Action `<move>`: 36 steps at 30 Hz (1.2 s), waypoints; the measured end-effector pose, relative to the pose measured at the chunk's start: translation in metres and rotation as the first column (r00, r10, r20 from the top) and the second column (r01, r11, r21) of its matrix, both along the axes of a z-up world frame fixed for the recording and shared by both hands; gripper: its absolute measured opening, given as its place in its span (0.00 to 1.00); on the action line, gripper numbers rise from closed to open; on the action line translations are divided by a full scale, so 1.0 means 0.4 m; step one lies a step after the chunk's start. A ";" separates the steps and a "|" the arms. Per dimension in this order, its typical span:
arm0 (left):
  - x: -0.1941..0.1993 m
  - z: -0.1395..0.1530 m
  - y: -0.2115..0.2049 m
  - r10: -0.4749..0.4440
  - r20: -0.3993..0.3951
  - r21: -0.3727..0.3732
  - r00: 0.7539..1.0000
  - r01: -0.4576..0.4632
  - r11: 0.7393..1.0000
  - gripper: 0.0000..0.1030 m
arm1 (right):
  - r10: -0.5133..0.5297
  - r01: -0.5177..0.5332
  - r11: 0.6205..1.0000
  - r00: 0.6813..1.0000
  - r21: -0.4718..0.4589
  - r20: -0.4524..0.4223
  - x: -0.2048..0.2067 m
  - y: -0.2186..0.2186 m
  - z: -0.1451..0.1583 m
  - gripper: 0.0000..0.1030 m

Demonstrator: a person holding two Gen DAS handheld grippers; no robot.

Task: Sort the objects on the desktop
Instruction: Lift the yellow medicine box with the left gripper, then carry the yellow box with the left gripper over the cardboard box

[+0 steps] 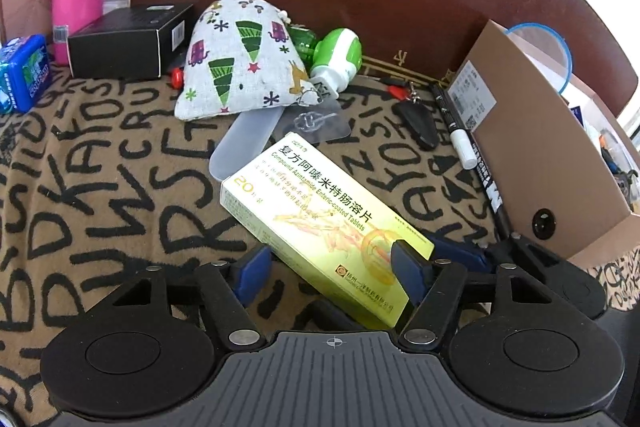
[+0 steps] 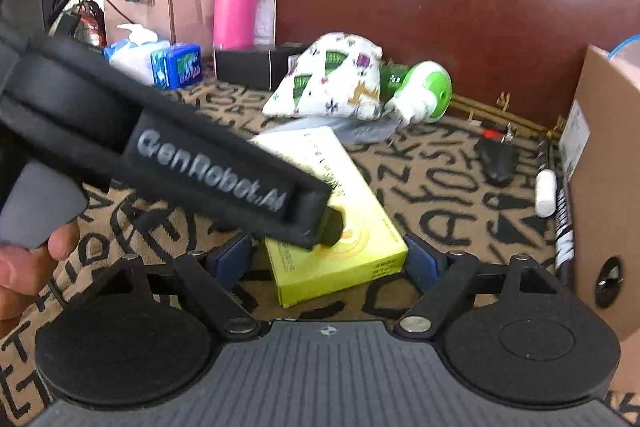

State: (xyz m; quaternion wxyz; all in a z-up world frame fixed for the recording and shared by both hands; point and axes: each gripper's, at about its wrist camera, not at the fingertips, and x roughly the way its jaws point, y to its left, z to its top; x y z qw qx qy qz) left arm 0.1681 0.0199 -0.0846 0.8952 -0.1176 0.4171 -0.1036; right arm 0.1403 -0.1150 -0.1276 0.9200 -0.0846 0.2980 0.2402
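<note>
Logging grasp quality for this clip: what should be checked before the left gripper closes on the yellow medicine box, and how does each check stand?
1. Medicine box between the left gripper jaws: ok, the open jaws straddle its near end.
2. Jaws square to the box: not ok, it lies diagonally across them.
3. Box free of neighbours: cannot tell, its far end meets the translucent case.
4. Right gripper out of the way: not ok, it is open and flanks the same box.
5. Room inside the cardboard box: cannot tell.
</note>
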 end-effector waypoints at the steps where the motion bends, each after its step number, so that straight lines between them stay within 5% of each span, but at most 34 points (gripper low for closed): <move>1: 0.000 -0.001 -0.002 0.003 0.002 0.000 1.000 -0.003 1.000 0.78 | -0.009 0.009 1.000 1.000 0.006 -0.002 -0.002 -0.003 0.002 0.75; 3: -0.005 -0.003 -0.008 -0.001 0.006 0.004 1.000 0.001 1.000 0.77 | -0.019 0.019 1.000 1.000 0.025 -0.014 -0.005 -0.010 0.003 0.75; 4: -0.009 -0.001 -0.014 -0.005 0.008 0.014 1.000 0.005 1.000 0.69 | -0.026 0.026 0.999 1.000 0.029 -0.018 -0.010 -0.013 0.003 0.74; 9: -0.044 0.025 -0.022 -0.004 0.012 -0.015 1.000 0.004 1.000 0.55 | -0.089 0.089 0.995 0.996 0.047 -0.007 -0.059 -0.032 0.020 0.73; 19: -0.150 0.183 -0.112 -0.034 0.192 0.023 0.981 0.030 0.999 0.54 | -0.177 0.159 0.979 0.973 0.126 0.150 -0.184 -0.099 0.150 0.72; 28: -0.152 0.307 -0.268 -0.180 0.316 0.066 0.931 0.168 0.984 0.53 | -0.338 0.287 0.935 0.901 0.208 0.271 -0.232 -0.225 0.242 0.72; 36: -0.051 0.343 -0.485 -0.360 0.332 0.063 0.872 0.361 0.931 0.52 | -0.510 0.459 0.859 0.806 0.227 0.301 -0.197 -0.404 0.280 0.72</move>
